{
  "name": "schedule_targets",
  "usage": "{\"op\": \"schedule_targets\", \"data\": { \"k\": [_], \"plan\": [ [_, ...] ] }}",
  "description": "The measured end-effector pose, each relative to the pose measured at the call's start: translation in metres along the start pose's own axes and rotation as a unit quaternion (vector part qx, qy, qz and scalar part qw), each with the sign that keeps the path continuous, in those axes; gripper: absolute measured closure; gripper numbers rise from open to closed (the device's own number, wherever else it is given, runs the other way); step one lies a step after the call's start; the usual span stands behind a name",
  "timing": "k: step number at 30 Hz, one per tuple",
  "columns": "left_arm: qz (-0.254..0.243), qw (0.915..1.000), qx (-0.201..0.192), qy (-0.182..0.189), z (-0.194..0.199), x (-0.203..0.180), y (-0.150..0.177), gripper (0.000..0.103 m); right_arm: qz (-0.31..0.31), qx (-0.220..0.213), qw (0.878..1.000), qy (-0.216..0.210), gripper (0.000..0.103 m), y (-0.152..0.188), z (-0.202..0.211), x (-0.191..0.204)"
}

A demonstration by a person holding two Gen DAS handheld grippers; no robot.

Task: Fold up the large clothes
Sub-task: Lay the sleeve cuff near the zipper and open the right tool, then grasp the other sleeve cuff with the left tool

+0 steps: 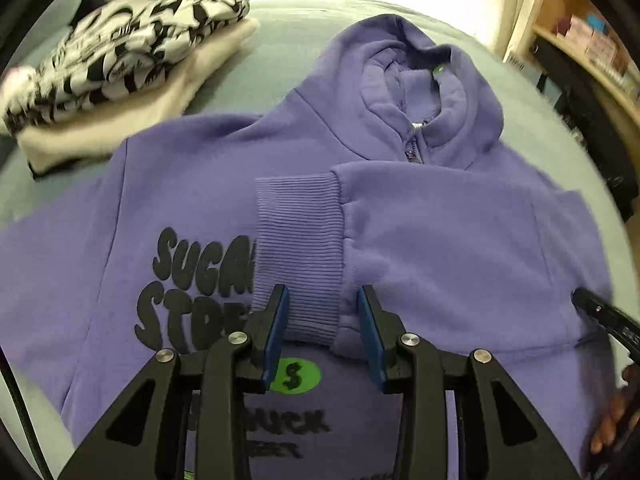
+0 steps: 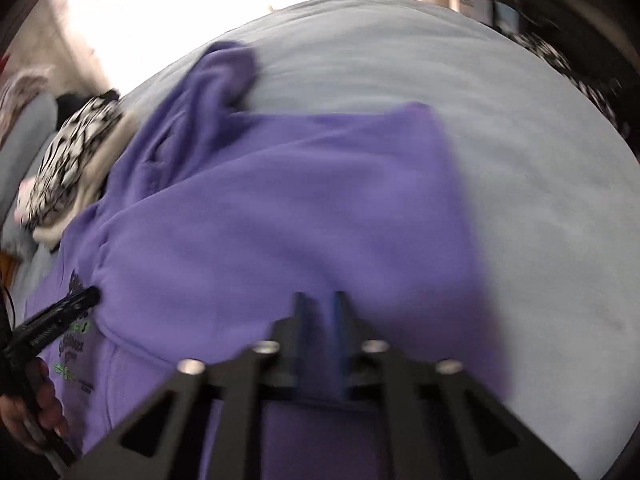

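Hoodie (image 1: pixel 440 240): purple, laid front-up on the grey bed (image 1: pixel 288 36), one sleeve folded across the chest, its ribbed cuff (image 1: pixel 298 256) over the black lettering.
Left hand-held gripper (image 1: pixel 323 336): jaws held apart, the cuff's lower edge seen between them, unpinched.
Right hand-held gripper (image 2: pixel 319 316): jaws brought together on purple hoodie fabric near its edge.
Folded clothes (image 1: pixel 120 60): stacked beside the hoodie's shoulder.

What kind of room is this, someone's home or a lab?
Most likely a bedroom at home. A purple hoodie is spread on what looks like a bed with a pale sheet, folded clothes are stacked beside it, and a wooden shelf stands nearby.
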State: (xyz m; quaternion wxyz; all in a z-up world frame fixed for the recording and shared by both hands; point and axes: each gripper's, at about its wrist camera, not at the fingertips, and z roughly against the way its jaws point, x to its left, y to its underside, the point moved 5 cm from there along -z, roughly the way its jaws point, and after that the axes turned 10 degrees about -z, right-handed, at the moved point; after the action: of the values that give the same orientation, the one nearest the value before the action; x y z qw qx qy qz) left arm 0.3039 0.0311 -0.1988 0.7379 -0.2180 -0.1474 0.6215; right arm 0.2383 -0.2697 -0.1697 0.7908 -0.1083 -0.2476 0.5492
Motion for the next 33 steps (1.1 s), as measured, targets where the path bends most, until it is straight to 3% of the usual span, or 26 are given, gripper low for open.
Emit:
{"op": "schedule_targets", "data": {
  "k": [3,6,12,15,24,33],
  "plan": [
    [-0.004,0.9999,0.001,-0.009,0.009,-0.001,0.002,0.067,-0.019,-0.008,1.0,0.01,0.095,0.001,0.017,-0.019],
    [-0.01,0.9997,0.005,-0.02,0.024,-0.009,0.01,0.048,-0.032,-0.011,0.999,0.02,0.094,0.009,0.032,-0.027],
    [-0.032,0.999,-0.009,-0.029,0.056,-0.022,0.027,0.047,-0.042,-0.013,0.999,0.023,0.074,0.032,0.049,-0.015],
    [-0.035,0.9986,-0.025,-0.031,0.076,-0.023,0.035,0.046,-0.05,-0.009,0.999,0.004,0.074,0.044,0.058,-0.008],
    [-0.034,0.9975,-0.046,-0.042,0.125,-0.029,0.062,0.044,-0.05,-0.015,0.999,0.005,0.074,0.083,0.093,0.006],
    [-0.031,0.998,-0.031,-0.046,0.158,-0.029,0.107,0.044,-0.053,-0.015,0.998,-0.008,0.074,0.128,0.121,0.014]
  ]
}}
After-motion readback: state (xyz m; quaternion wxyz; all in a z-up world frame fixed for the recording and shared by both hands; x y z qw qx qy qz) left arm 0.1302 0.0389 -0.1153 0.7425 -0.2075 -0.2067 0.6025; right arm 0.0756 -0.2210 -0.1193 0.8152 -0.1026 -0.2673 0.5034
